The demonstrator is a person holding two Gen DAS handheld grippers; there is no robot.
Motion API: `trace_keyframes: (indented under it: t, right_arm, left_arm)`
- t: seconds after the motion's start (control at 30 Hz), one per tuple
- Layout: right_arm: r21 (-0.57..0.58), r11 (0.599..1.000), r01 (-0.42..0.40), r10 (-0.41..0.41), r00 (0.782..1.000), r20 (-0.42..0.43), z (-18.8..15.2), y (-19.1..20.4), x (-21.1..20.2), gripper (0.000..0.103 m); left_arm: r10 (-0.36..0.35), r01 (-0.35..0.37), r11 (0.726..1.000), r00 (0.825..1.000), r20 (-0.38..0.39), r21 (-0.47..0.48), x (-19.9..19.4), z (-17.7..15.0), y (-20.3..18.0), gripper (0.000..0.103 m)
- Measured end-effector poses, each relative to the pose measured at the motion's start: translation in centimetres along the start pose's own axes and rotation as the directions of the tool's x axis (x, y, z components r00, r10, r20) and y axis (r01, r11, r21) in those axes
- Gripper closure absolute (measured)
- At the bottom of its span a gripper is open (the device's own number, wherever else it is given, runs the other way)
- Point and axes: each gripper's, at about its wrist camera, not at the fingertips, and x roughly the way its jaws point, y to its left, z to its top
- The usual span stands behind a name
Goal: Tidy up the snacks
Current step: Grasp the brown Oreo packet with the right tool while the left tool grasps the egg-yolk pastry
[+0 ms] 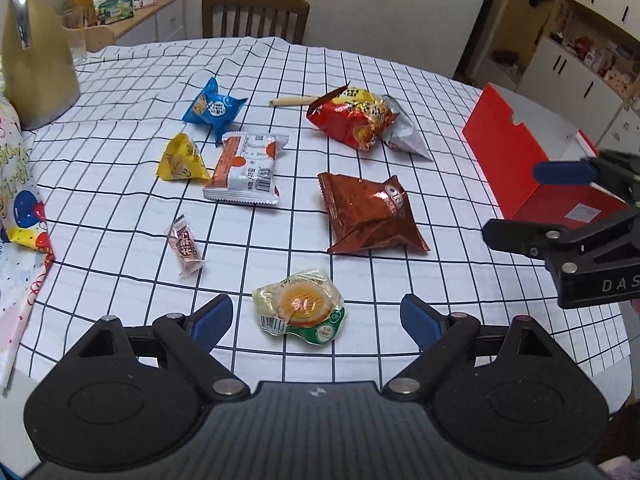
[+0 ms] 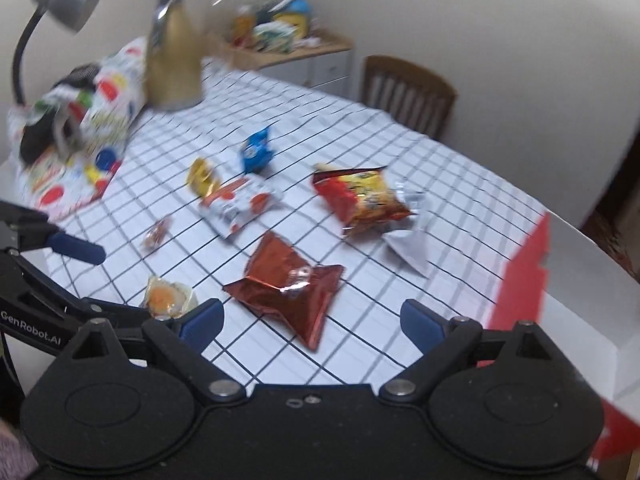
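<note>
Grid-check cloth covers the counter (image 1: 400, 80), snacks scattered across it. Left tongs (image 1: 316, 320) spread wide, empty, hovering low at the near edge. Clear-wrapped orange pastry (image 1: 301, 306) lies between the blue pads, touching neither. Just beyond, left: small pink-brown candy bar wrapper (image 1: 185, 246). Right of centre: brown foil Oreo pack (image 1: 370, 216), flat on the cloth. Right tongs (image 2: 310, 320) also wide open and empty, above that brown pack in the right wrist view; that view is motion-blurred. Red open box (image 1: 516, 152) sits at the right edge of the counter, well apart from the snacks, with the right tongs in front of it. Mid-counter: white-and-orange packet (image 1: 244, 172), yellow triangular pouch (image 1: 182, 160) touching its left side, blue pouch (image 1: 212, 108) just behind. Further right: red-and-yellow chip bag (image 1: 352, 120) overlapping a silver wrapper (image 1: 404, 132); wooden handle (image 1: 292, 101) just behind the bag. Far left: gold thermos jug (image 1: 36, 60), balloon-print gift bag (image 1: 16, 200) beside it. Wooden chair (image 1: 256, 16) at the far side.
</note>
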Motion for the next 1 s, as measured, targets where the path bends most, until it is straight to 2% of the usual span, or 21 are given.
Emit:
trace_keyframes:
  t: [0.17, 0.27, 0.33, 0.4, 0.5, 0.67, 0.8, 1.0]
  right_arm:
    - [-0.117, 0.992, -0.041, 0.035, 0.998, -0.055, 1.6, 0.6, 3.2, 0.010]
    - [-0.235, 0.967, -0.102, 0.074, 0.989, -0.125, 2.5, 1.2, 5.5, 0.010]
    - [-0.346, 0.929, -0.130, 0.076, 0.983, -0.165, 3.0, 2.0, 6.9, 0.011]
    - [-0.462, 0.875, -0.145, 0.064, 0.980, -0.187, 3.2, 2.9, 8.0, 0.013]
    - [-0.567, 0.804, -0.179, 0.062, 0.974, -0.219, 3.6, 3.4, 9.5, 0.015]
    - [-0.603, 0.754, -0.259, 0.075, 0.947, -0.314, 3.7, 3.7, 12.3, 0.021]
    - [-0.622, 0.729, -0.285, 0.066, 0.935, -0.350, 3.4, 3.7, 13.6, 0.024]
    - [-0.623, 0.724, -0.296, 0.069, 0.930, -0.361, 3.3, 3.8, 14.4, 0.027]
  left_arm:
    - [-0.007, 0.008, 1.000, 1.000, -0.012, 0.026, 1.4, 0.2, 0.2, 0.012]
    - [-0.013, 0.014, 0.999, 1.000, -0.018, 0.041, 2.1, 0.3, 0.4, 0.012]
    - [-0.019, 0.020, 0.998, 1.000, -0.016, 0.055, 2.5, 0.4, 0.4, 0.012]
    - [-0.024, 0.025, 0.997, 1.000, -0.014, 0.075, 2.9, 0.3, 0.3, 0.012]
    - [-0.022, 0.024, 0.995, 1.000, -0.016, 0.097, 3.6, 0.3, 0.3, 0.012]
    - [-0.031, 0.034, 0.992, 0.999, -0.028, 0.123, 5.0, 0.2, 0.3, 0.012]
    - [-0.037, 0.043, 0.991, 0.998, -0.053, 0.130, 6.0, 0.1, 0.3, 0.012]
    - [-0.039, 0.047, 0.989, 0.997, -0.062, 0.137, 6.7, 0.1, 0.4, 0.012]
